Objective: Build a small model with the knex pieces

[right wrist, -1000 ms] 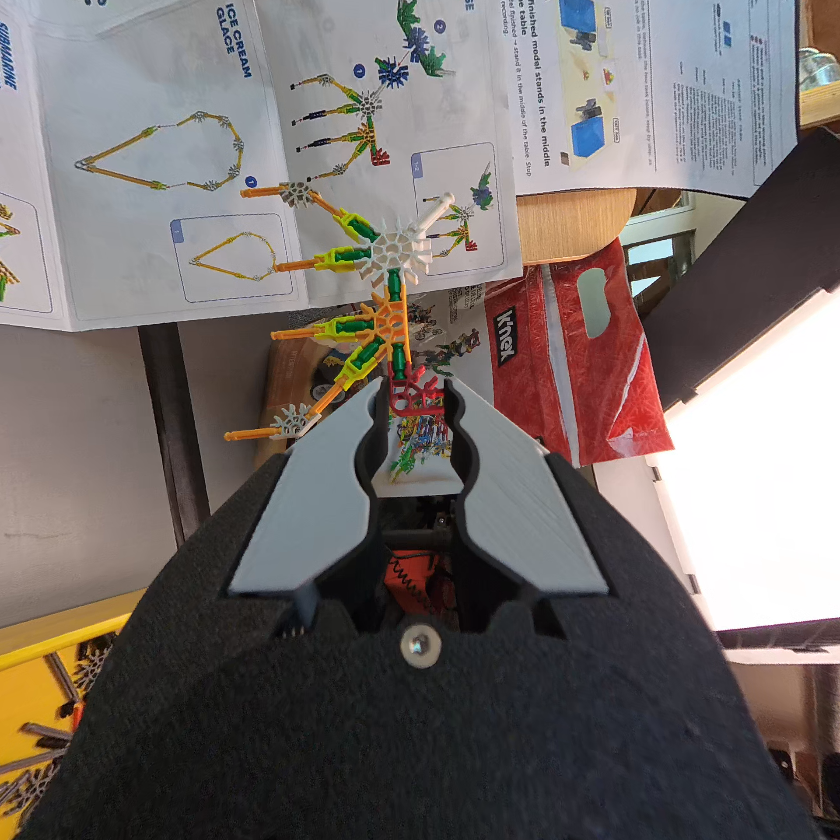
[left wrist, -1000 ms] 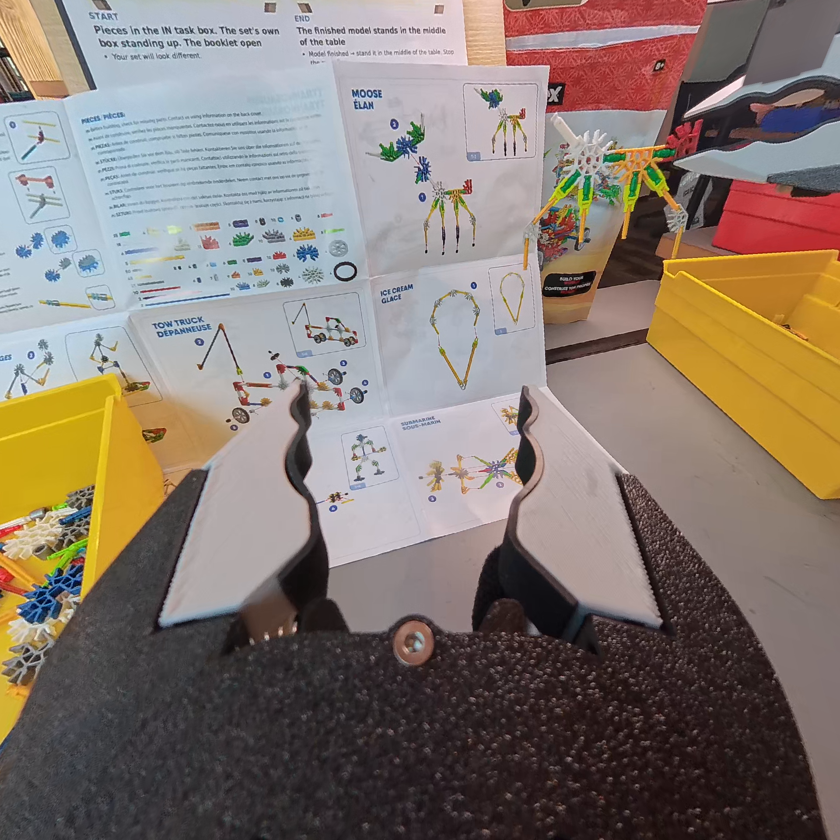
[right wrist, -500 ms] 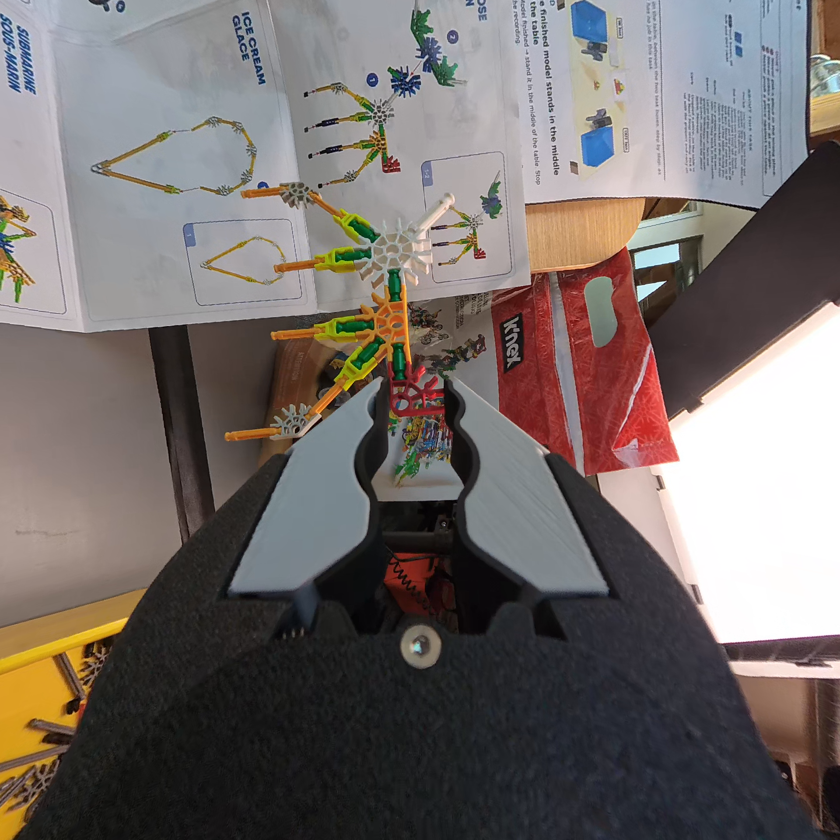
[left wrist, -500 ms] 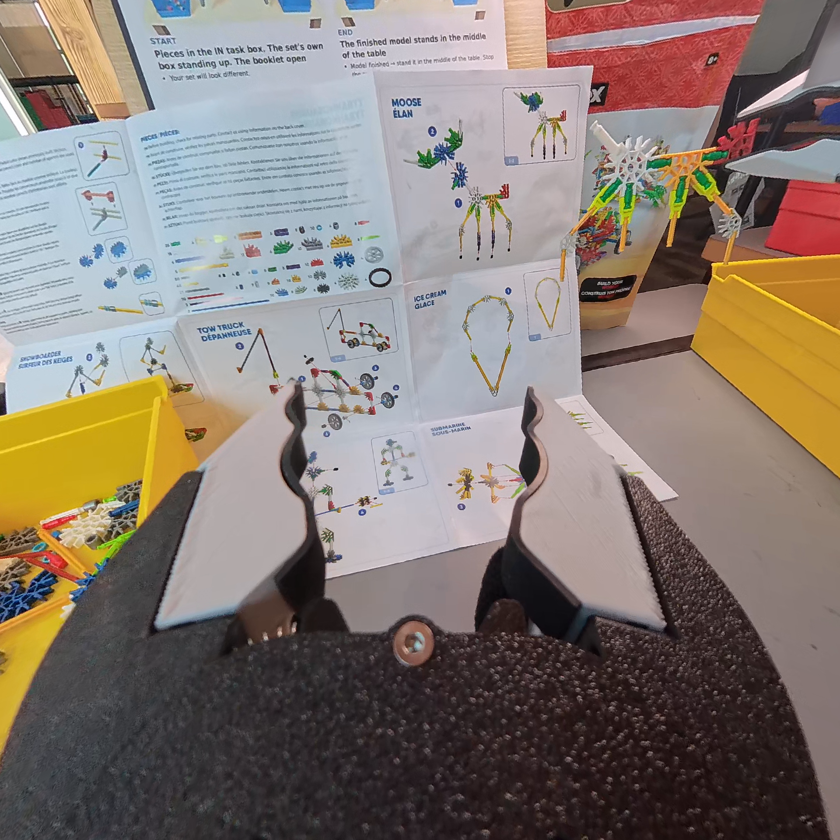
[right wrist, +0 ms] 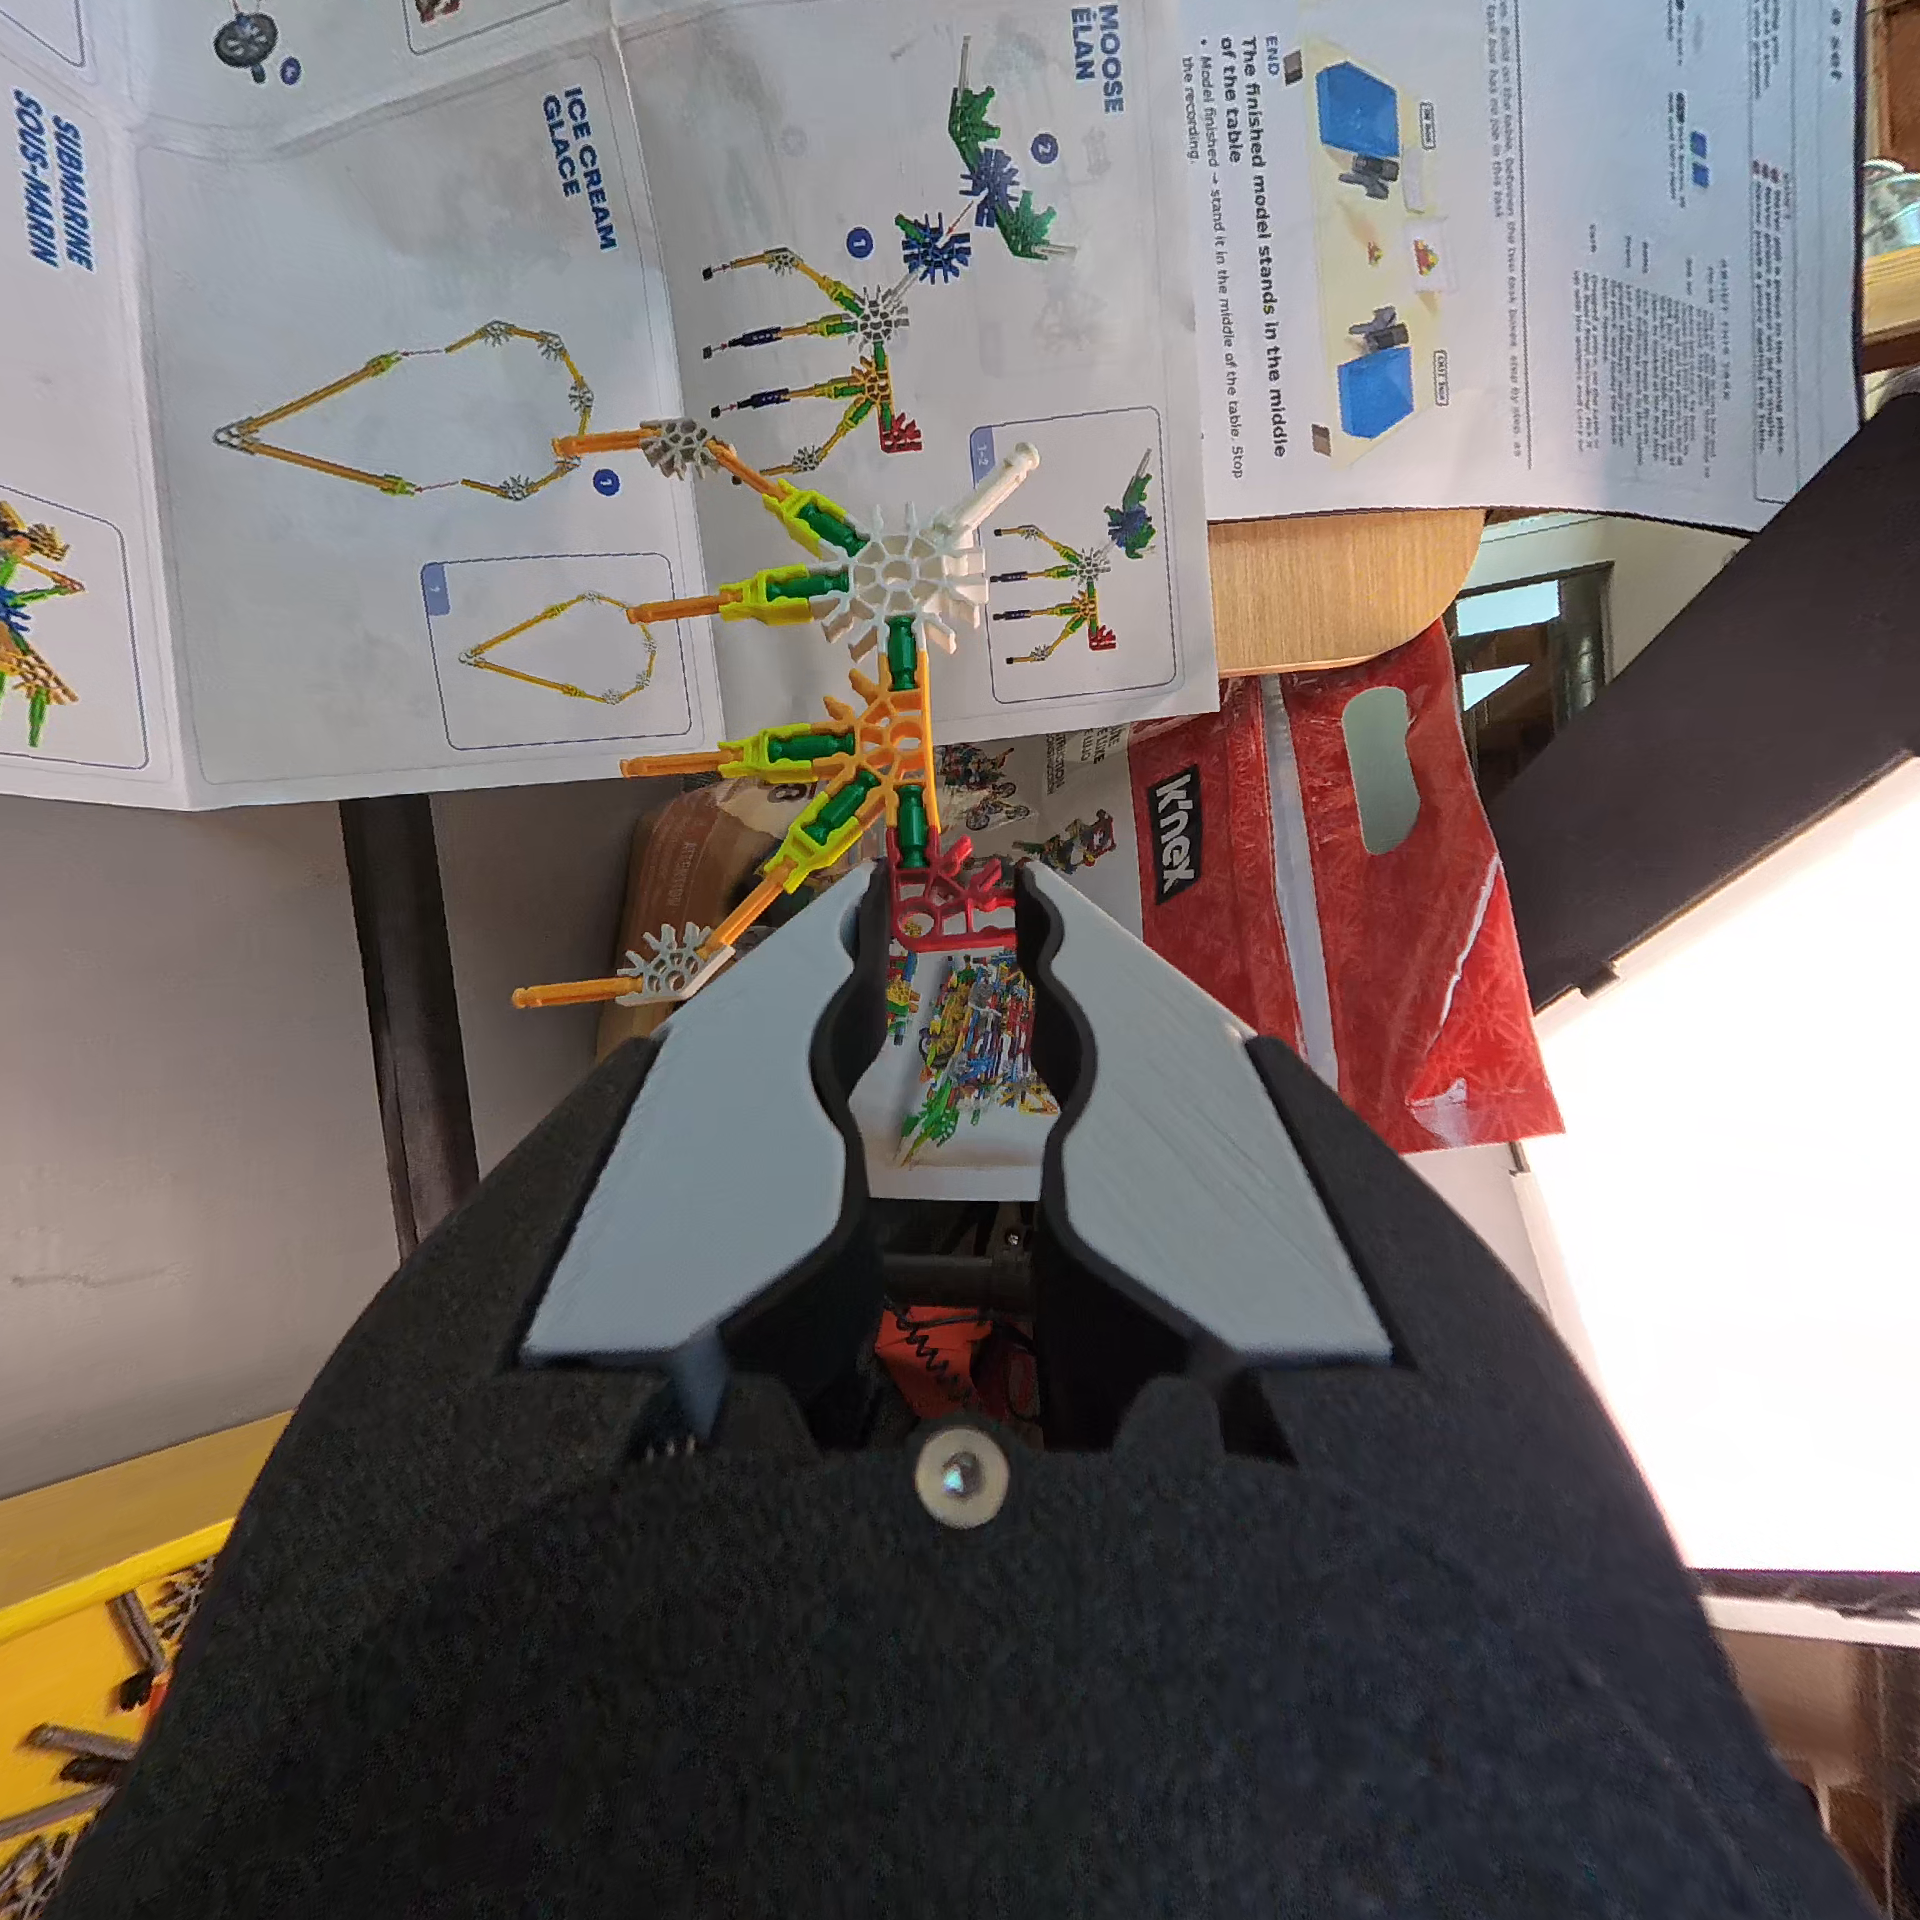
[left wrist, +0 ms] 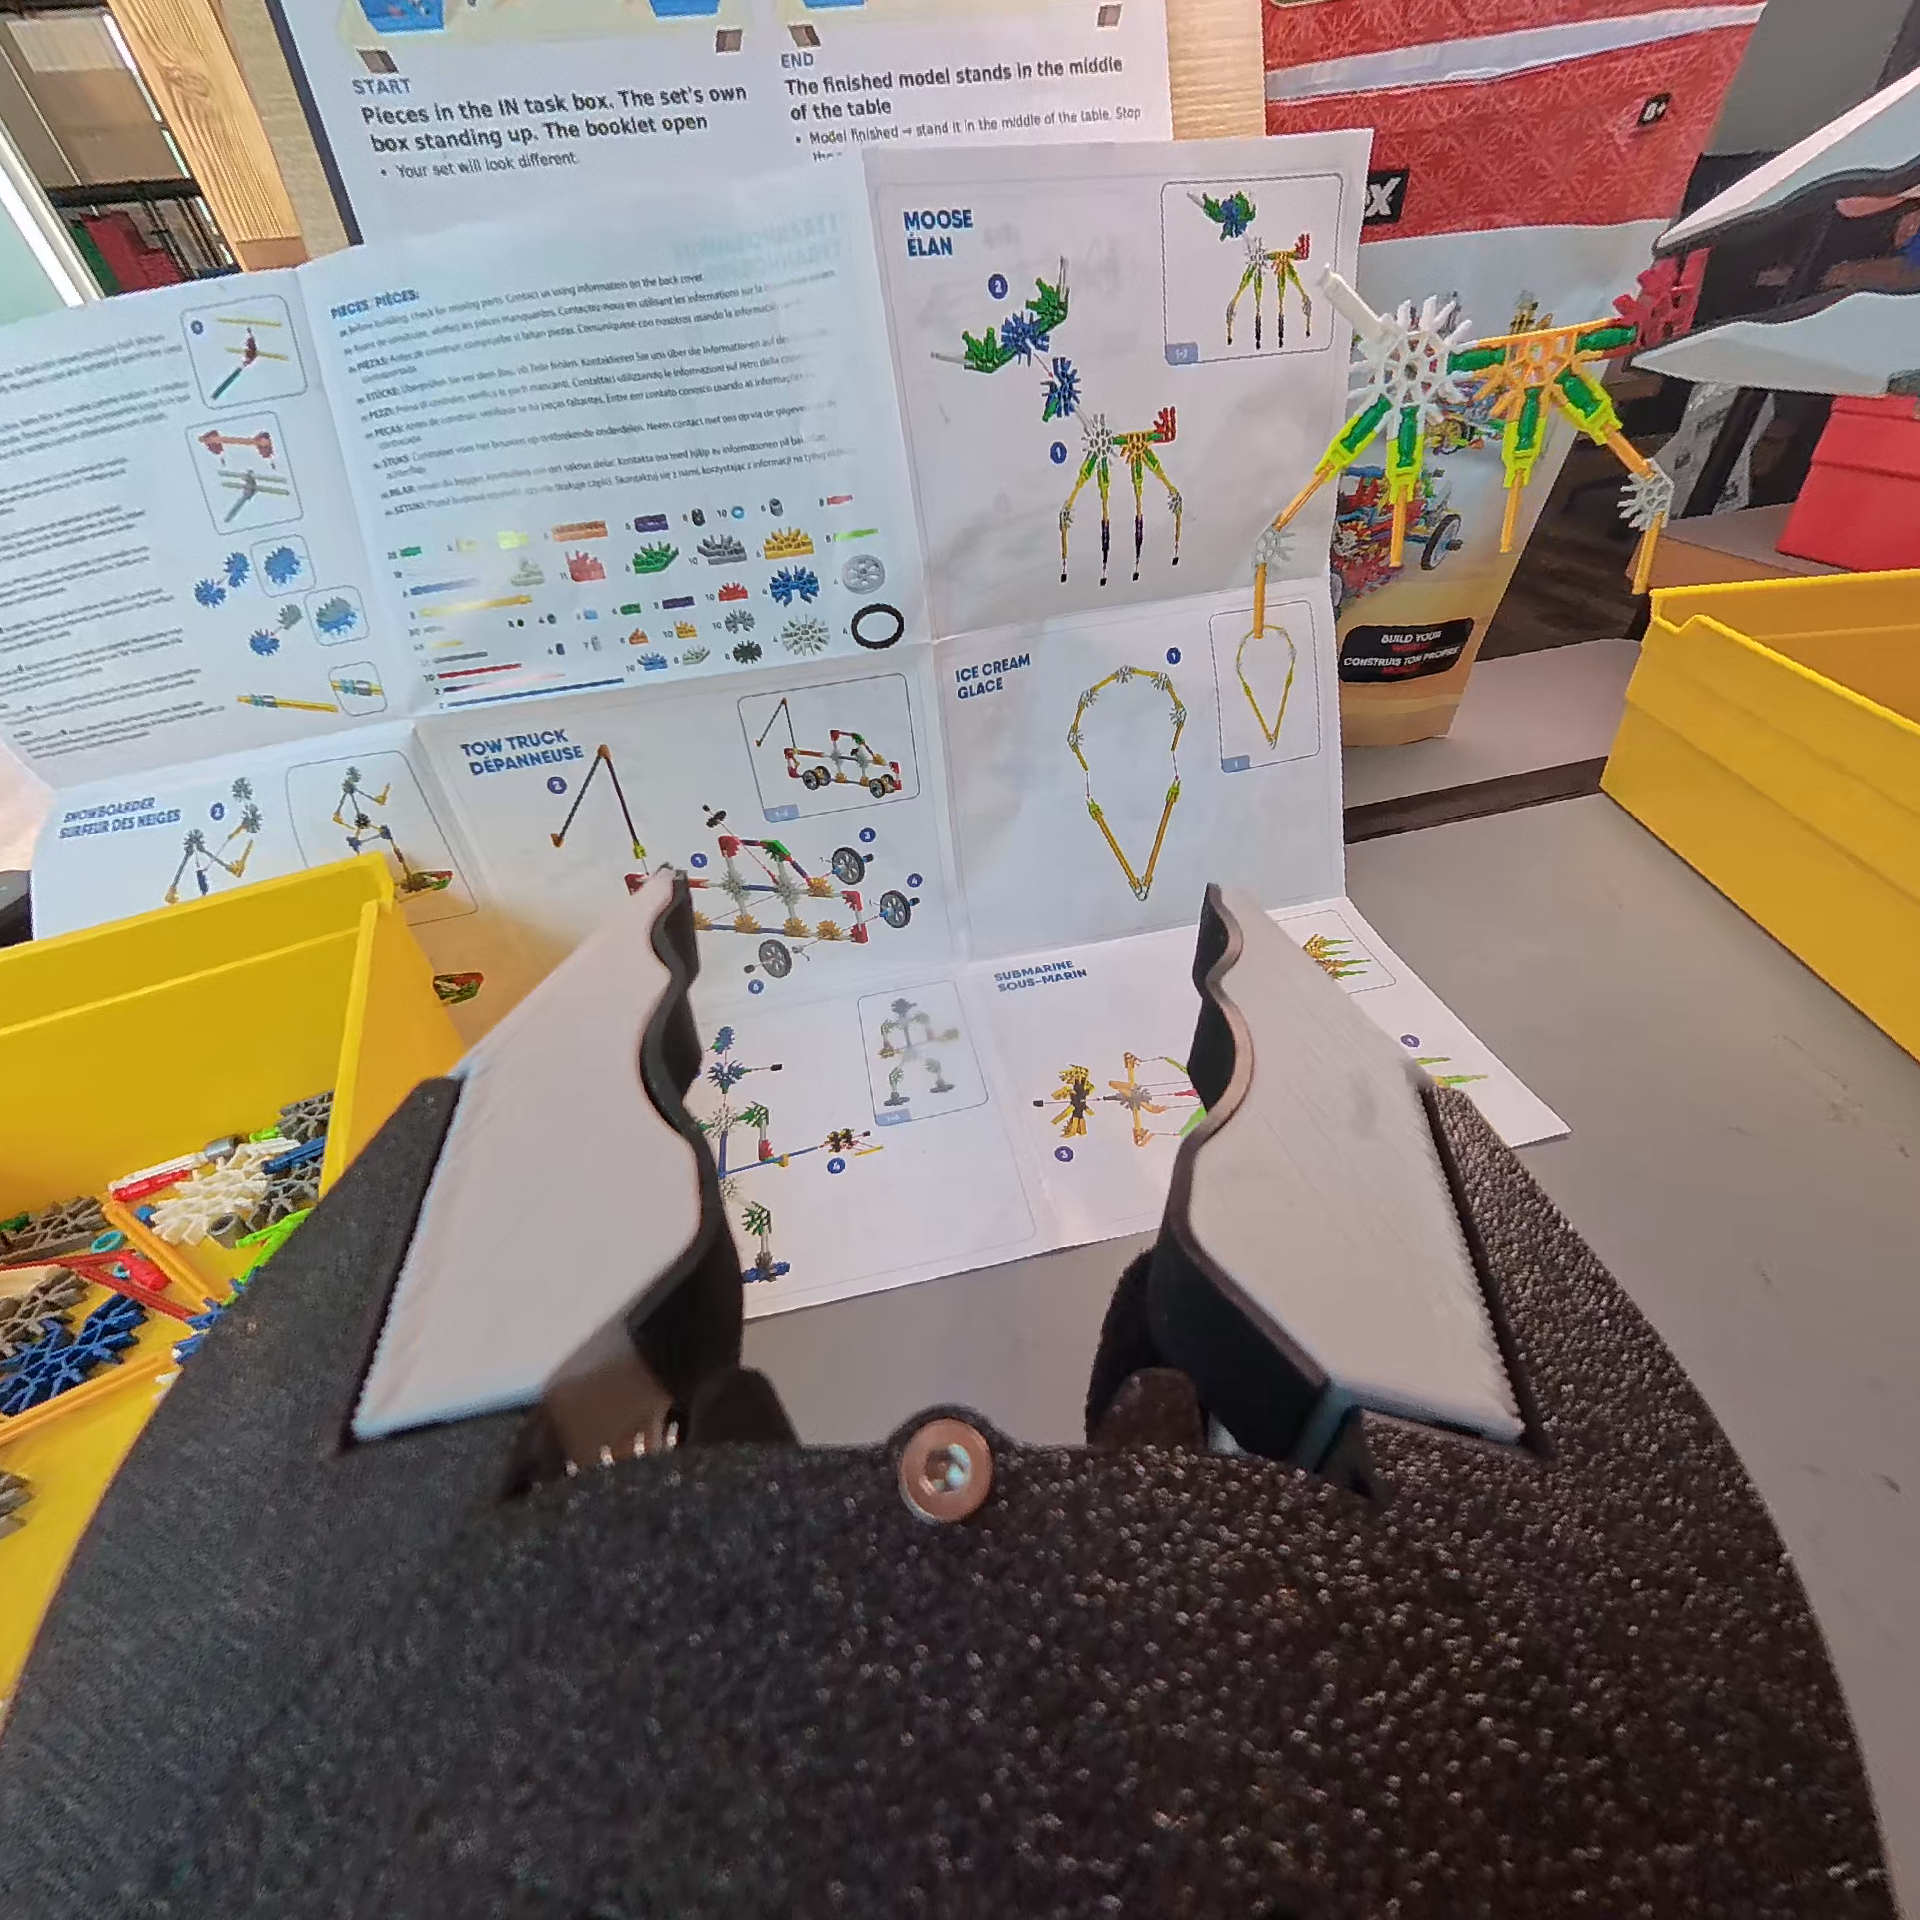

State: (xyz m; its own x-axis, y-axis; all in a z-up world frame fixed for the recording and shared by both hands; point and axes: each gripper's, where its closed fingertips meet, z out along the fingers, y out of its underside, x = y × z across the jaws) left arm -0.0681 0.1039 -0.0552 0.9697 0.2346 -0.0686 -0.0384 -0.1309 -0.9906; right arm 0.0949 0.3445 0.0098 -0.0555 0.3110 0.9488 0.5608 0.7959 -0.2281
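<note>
Rod-and-connector model [right wrist: 883, 665] is clamped at its red connector [right wrist: 945, 894] between the narrowed fingers of the right gripper [right wrist: 951, 883], projecting forward beyond the tips; left gripper [left wrist: 940, 904] is spread wide and empty above the bench [left wrist: 1662, 1039]; instruction sheet [left wrist: 1039, 1195] lies directly ahead; yellow bin [left wrist: 208, 997] of loose pieces sits to its left.

Each gripper — the left gripper [left wrist: 940, 904] and the right gripper [right wrist: 945, 883] — is built the same: two pale grey fingers [left wrist: 582, 1132] with ribbed outer faces, lined with wavy black pads [right wrist: 847, 1023]. A black, grainy foam-like body is seen below — fixed by one silver screw [left wrist: 943, 1473].
</note>
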